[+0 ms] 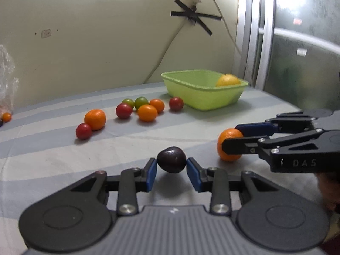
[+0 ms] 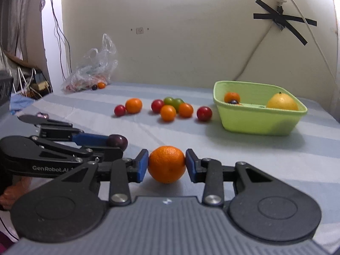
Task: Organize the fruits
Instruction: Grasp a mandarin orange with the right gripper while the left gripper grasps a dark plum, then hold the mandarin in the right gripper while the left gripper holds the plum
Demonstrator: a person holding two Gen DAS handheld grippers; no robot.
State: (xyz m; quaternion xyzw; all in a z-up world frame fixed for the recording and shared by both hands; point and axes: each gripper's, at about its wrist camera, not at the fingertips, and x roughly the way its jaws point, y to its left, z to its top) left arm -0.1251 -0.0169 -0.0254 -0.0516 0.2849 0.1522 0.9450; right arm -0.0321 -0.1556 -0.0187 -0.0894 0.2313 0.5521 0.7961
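The left gripper (image 1: 171,165) is clamped on a dark plum (image 1: 171,159), its blue pads pressing the fruit from both sides, with the plum raised slightly above its shadow on the striped cloth (image 1: 53,161). The right gripper (image 2: 166,165) is closed on an orange (image 2: 166,164), one pad on each side; whether the orange sits on the cloth or just above it cannot be told. Both held fruits are on the near side of the green basket (image 2: 255,123), the orange nearer to it than the plum, which lies just left of the orange. Inside the basket a large yellow fruit (image 2: 282,102) sits at the right end, and a small orange fruit (image 2: 232,97) with a small dark fruit (image 2: 234,101) in front of it sits at the left end. Just left of the basket a red tomato (image 2: 204,113) lies on the cloth, then a cluster of two orange, two green and one red small fruits (image 2: 173,107), and further left a tangerine (image 2: 133,105) touching another red tomato (image 2: 119,110). Far left of the basket, against the wall, lies a crumpled clear plastic bag (image 2: 93,68) with a small orange and a small dark fruit beside it.
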